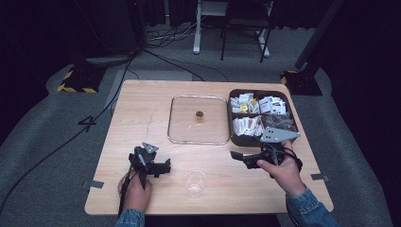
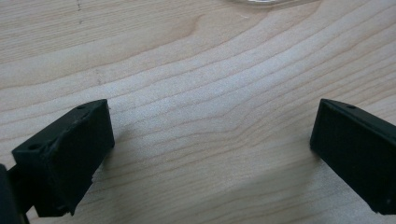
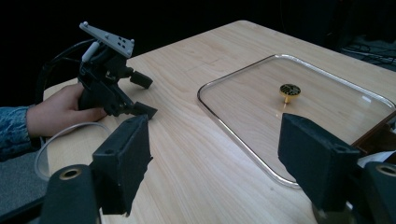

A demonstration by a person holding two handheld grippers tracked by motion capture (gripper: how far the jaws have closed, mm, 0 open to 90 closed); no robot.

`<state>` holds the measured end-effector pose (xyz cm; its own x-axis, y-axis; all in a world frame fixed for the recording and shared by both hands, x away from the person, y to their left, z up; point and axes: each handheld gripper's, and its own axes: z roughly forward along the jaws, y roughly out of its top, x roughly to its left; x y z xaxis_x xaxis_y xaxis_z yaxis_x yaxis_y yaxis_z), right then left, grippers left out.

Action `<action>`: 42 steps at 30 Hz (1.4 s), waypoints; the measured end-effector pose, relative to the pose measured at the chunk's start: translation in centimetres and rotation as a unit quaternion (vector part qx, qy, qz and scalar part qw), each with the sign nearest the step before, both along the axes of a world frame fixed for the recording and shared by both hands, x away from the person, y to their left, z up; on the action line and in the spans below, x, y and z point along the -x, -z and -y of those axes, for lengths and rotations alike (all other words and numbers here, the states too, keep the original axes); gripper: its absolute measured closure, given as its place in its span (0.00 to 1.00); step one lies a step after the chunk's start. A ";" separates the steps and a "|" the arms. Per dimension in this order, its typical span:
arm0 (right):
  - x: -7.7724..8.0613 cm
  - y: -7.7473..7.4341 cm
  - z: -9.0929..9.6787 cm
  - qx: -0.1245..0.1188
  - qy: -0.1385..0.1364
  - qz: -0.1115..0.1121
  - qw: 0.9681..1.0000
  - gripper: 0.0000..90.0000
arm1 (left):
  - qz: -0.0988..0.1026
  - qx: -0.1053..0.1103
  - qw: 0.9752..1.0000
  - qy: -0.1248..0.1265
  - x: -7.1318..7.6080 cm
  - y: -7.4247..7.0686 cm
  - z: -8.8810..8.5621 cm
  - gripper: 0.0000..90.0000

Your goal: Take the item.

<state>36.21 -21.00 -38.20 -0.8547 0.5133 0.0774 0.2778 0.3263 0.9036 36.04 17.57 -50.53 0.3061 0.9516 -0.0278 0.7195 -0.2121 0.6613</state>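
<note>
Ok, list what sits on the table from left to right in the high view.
Left tongs → clear plastic cup → glass lid with a gold knob → right tongs → brown divided box of packets.

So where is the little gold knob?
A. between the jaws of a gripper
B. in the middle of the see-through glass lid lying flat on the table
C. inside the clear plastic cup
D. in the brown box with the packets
B: the small gold knob sits at the centre of the clear square glass lid, which lies flat on the wooden table.
</note>
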 end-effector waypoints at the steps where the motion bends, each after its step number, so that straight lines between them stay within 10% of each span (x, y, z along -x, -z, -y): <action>1: -0.1 0.0 0.0 -0.004 0.001 0.003 1.000 0.27 | 0.000 0.000 1.000 -0.001 0.0 0.0 0.0 0.00; 34: -6.1 -0.6 9.9 0.004 0.119 0.035 0.992 0.18 | 0.000 0.002 1.000 -0.006 0.1 0.0 0.1 0.00; 42: -7.0 -0.4 11.2 0.045 0.117 0.035 0.992 0.25 | 0.000 0.002 1.000 -0.008 0.1 0.0 0.2 0.00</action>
